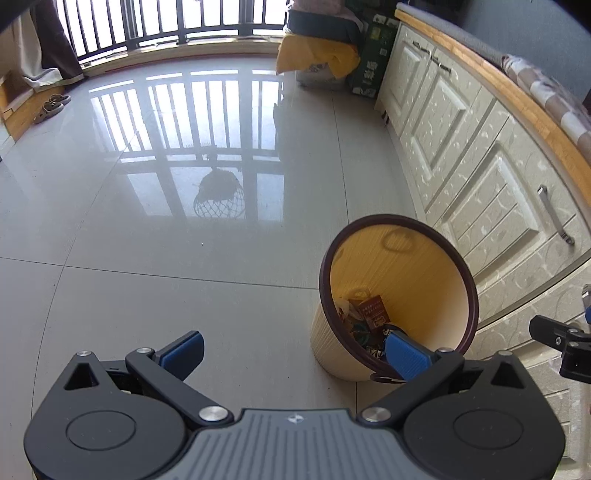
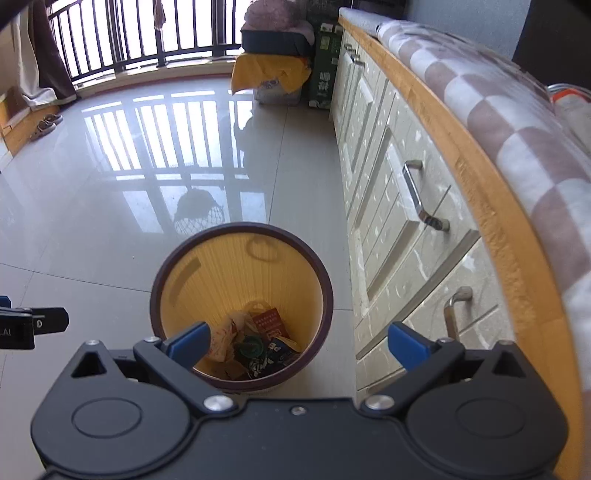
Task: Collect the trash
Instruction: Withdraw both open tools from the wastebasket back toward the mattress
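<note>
Right wrist view puts your right gripper spread wide and empty above the bin, which stands on the floor beside the cabinet at three o'clock; the trash lies at its bottom, so nothing needs holding. Your left gripper is likewise agape, bin at two o'clock.

Bright daylight pours through the railed window ahead of me, throwing hard glare across the glossy floor. Sharp focus throughout; my fisheye bends the edges, corners dark.
</note>
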Available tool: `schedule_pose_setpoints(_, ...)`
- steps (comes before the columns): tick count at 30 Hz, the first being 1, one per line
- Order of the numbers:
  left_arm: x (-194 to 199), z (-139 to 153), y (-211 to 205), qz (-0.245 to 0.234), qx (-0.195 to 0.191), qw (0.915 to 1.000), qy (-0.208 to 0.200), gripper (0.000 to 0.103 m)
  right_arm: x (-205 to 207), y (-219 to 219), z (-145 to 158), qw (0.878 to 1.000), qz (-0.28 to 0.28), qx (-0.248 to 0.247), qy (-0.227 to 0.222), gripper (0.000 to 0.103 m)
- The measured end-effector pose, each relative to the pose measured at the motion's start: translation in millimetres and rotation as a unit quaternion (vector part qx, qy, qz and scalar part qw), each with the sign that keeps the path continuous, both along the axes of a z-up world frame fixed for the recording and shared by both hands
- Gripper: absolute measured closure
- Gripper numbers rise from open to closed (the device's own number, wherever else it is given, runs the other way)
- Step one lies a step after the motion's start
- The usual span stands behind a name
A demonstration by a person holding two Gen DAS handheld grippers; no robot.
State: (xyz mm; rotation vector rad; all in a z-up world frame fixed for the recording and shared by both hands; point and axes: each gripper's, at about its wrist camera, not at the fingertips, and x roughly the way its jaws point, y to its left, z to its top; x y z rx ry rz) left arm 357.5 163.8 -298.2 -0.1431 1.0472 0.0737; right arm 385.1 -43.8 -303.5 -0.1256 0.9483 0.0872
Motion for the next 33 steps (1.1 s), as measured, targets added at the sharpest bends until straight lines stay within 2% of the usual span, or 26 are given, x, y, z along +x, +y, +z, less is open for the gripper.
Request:
schedule_pose_setpoints(9, -31, 43, -8, -0.006, 0.010, 0.9986, -0.052, 0.000, -33, -6, 49, 0.998, -0.006, 0.019, -0.052, 0.000)
schedule_pose_setpoints(20, -59, 91, -35, -0.016, 0.006, 0.9938, -0.110, 0.000, -72, -42, 109, 0.992, -0.033, 0.033, -0.119, 0.000)
schedule_pose_setpoints(28, -77, 127, -67, -0.023, 0.000, 0.9850, -0.171, 0.000, -107, -89, 148, 0.983, -0.060, 0.030, -0.172, 0.000)
schedule_pose_setpoints(33, -85, 138, -98, -0.046, 0.004, 0.9779, -0.204, 0.000, -128, -124, 164, 0.976, -0.075, 0.017, -0.205, 0.000)
